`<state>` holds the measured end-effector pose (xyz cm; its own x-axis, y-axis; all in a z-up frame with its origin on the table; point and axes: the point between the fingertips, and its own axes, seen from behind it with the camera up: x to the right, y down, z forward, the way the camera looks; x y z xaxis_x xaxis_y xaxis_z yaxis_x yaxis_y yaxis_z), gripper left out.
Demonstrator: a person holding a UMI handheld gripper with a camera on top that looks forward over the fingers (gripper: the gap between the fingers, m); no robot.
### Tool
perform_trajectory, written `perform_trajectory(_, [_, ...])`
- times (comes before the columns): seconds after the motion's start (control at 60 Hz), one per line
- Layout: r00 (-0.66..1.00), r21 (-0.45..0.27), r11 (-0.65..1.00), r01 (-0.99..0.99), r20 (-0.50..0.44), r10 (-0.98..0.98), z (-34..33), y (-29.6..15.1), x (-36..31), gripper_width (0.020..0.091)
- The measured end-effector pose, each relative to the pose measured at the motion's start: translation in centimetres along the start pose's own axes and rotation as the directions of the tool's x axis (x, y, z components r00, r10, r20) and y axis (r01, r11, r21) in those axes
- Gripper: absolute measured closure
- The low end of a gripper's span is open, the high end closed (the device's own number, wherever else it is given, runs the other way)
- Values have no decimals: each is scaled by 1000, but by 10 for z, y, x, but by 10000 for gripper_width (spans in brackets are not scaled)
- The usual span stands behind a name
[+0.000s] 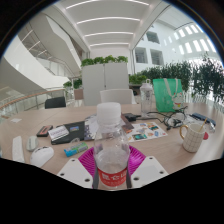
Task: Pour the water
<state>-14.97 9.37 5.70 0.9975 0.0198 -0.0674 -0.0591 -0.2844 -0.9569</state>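
The tool (111, 170) is closed with its 2 pink pads (87, 160) pressed on a clear plastic water bottle with a white cap and red label (110, 150), upright above the cluttered pale desk (30, 128), a clear plastic jug (163, 97) beyond.

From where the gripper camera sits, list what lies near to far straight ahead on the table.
Fingers with pink pads, holding the water bottle between them → papers and small items on the table → white chair back → green hedge planters.
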Motion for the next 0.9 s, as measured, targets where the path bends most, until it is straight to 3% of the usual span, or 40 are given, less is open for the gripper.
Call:
perform_trajectory(0.167, [997,-68,997,-44,59,48,5,-3,-4,730])
perform_trajectory(0.267, [983,-41,988,-151,97,154,2,-53,10,731])
perform_trajectory(0.4, [850,-35,859,-511,125,511,5,-121,74,730])
perform_trajectory(0.483, [661,-71,669,-740,108,742,7,-134,120,755])
perform_trajectory(0.5, [612,-90,620,-779,107,784,10,-130,128,731])
perform_trajectory(0.65, [154,-195,159,-968,38,987,20,-100,162,732])
perform_trajectory(0.817, [-479,-369,-404,-837,139,867,3,-130,177,733])
perform_trajectory(0.9, [-604,-352,-533,-769,129,787,14,-146,186,745])
